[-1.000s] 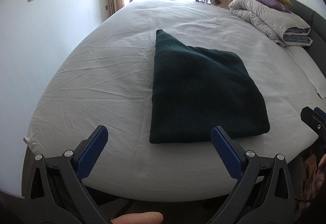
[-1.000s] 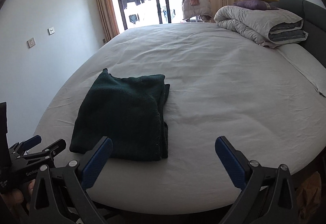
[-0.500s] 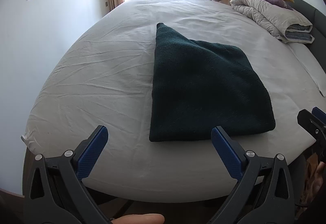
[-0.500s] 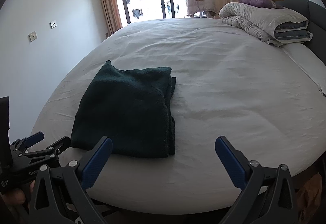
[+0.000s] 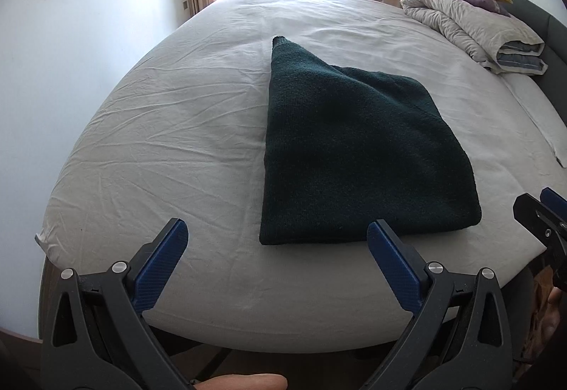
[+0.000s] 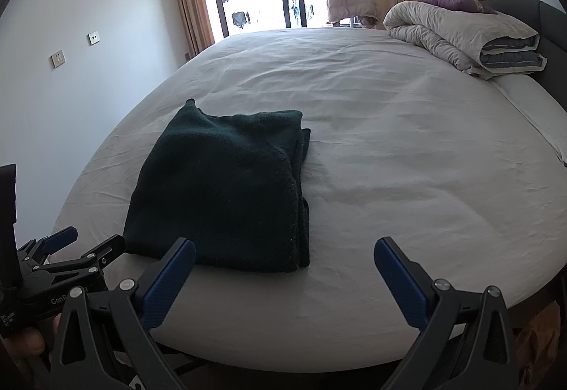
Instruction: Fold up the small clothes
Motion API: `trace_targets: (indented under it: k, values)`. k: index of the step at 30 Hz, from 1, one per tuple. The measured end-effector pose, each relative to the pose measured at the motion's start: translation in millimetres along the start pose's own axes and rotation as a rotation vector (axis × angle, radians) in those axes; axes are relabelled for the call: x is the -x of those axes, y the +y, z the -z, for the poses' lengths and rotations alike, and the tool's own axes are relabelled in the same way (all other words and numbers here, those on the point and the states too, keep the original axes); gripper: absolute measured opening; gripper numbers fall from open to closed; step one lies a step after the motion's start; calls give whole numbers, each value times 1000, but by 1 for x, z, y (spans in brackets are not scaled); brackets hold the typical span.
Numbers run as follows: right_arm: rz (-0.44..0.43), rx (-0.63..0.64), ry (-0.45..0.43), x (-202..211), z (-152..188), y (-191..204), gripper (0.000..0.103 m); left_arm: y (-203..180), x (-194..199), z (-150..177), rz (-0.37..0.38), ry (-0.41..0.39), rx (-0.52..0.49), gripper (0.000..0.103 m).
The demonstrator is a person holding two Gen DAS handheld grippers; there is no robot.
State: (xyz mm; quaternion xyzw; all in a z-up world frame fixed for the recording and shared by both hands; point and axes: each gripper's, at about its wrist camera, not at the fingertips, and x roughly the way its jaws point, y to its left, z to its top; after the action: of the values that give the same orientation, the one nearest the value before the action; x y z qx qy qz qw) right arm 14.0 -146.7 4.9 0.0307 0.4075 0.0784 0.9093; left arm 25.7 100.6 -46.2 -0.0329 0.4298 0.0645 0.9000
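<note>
- A folded dark green sweater lies flat on the white bed.
- Left tool and right tool hover released, grasping nothing.

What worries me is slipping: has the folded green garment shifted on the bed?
No. The folded green garment lies just as far from the near edge of the bed as before.

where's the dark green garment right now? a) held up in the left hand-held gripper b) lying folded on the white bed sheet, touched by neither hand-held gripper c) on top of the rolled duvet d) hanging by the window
b: the dark green garment lies folded flat on the white bed sheet, with the left hand-held gripper and right hand-held gripper both open and short of it.
</note>
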Motion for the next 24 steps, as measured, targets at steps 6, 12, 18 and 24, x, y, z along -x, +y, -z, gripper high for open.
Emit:
trace_targets:
  k: [6,12,18,24]
  values:
    - [-2,0,2,0,0,0,103,0,0,0,0,0,0,103]
    - [-2,0,2,1,0,1,103,0,0,0,0,0,0,103]
    - [-2,0,3,1,0,1,103,0,-1,0,0,0,0,103]
    - [-2,2,3,1,0,1,103,0,-2,0,-1,0,3,103]
